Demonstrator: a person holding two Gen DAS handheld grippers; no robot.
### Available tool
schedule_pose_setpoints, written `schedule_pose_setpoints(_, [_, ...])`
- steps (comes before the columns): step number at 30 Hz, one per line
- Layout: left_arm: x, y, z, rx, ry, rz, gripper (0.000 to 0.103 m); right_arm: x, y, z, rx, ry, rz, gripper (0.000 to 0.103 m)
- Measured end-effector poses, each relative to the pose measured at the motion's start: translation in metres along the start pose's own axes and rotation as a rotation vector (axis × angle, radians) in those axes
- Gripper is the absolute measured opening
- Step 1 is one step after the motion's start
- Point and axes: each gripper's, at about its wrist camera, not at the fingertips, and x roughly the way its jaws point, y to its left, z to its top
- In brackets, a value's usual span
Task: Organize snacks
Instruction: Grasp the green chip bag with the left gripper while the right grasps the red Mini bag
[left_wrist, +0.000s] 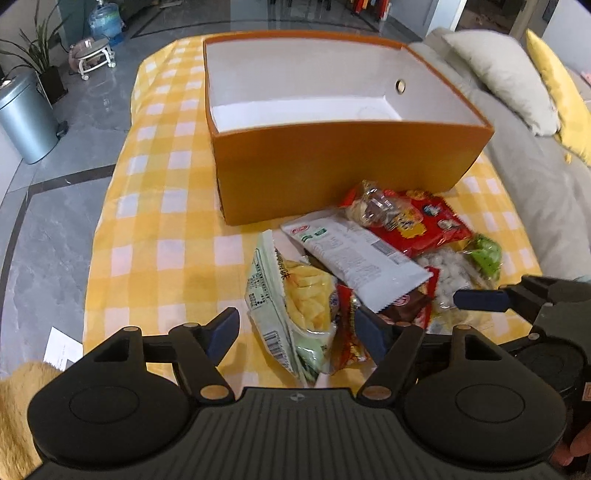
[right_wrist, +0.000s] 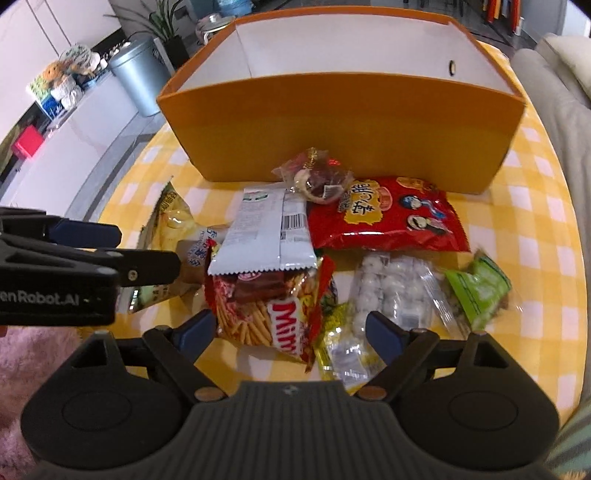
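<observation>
An empty orange box (left_wrist: 332, 166) with a white inside stands on the yellow checked tablecloth; it also shows in the right wrist view (right_wrist: 343, 129). A pile of snack bags lies in front of it. My left gripper (left_wrist: 295, 328) is open around a pale green chip bag (left_wrist: 291, 299). A white packet (left_wrist: 354, 254) and a red bag (left_wrist: 424, 225) lie beyond. My right gripper (right_wrist: 291, 328) is open over a red Mimi stick-snack bag (right_wrist: 273, 310). A white packet (right_wrist: 266, 232), a red bag (right_wrist: 388, 218), a clear bag of white sweets (right_wrist: 388, 291) and a green packet (right_wrist: 476, 291) lie around.
A grey sofa (left_wrist: 524, 147) with a beige cushion (left_wrist: 506, 74) and a yellow cushion (left_wrist: 561, 92) is to the right. A metal bin (left_wrist: 22, 118) and a plant (left_wrist: 40, 55) stand on the floor at left. The left gripper (right_wrist: 85, 240) reaches in from the left in the right wrist view.
</observation>
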Motion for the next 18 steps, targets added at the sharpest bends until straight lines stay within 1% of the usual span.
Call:
schedule_pose_setpoints(5, [0.014, 0.005, 0.004, -0.01, 0.018, -0.008, 0.083, 0.013, 0.003, 0.01, -0.018, 0.008, 0.009, 0.087])
schedule_pose_setpoints(7, [0.021, 0.006, 0.006, -0.011, 0.035, 0.005, 0.08, 0.017, 0.006, 0.013, -0.032, 0.007, 0.014, 0.088])
schedule_pose_setpoints(10, [0.028, 0.007, 0.008, -0.012, 0.055, -0.001, 0.075, 0.023, 0.015, 0.016, -0.09, 0.012, 0.001, 0.088])
schedule_pose_setpoints(11, [0.03, 0.007, 0.008, -0.017, 0.058, -0.008, 0.074, 0.024, 0.017, 0.016, -0.104, 0.016, 0.007, 0.084])
schedule_pose_setpoints(12, [0.03, 0.008, 0.009, -0.023, 0.057, -0.014, 0.072, 0.027, 0.018, 0.017, -0.11, 0.035, 0.021, 0.074])
schedule_pose_setpoints(14, [0.032, 0.006, 0.01, -0.021, 0.055, -0.009, 0.071, 0.032, 0.019, 0.016, -0.112, 0.063, 0.034, 0.068])
schedule_pose_setpoints(15, [0.033, 0.005, 0.01, -0.017, 0.055, -0.007, 0.069, 0.033, 0.02, 0.015, -0.118, 0.061, 0.032, 0.066])
schedule_pose_setpoints(16, [0.033, 0.004, 0.01, -0.013, 0.054, -0.007, 0.065, 0.033, 0.02, 0.016, -0.12, 0.059, 0.039, 0.064])
schedule_pose_setpoints(18, [0.034, 0.004, 0.011, -0.011, 0.055, -0.002, 0.06, 0.034, 0.02, 0.018, -0.119, 0.062, 0.048, 0.06])
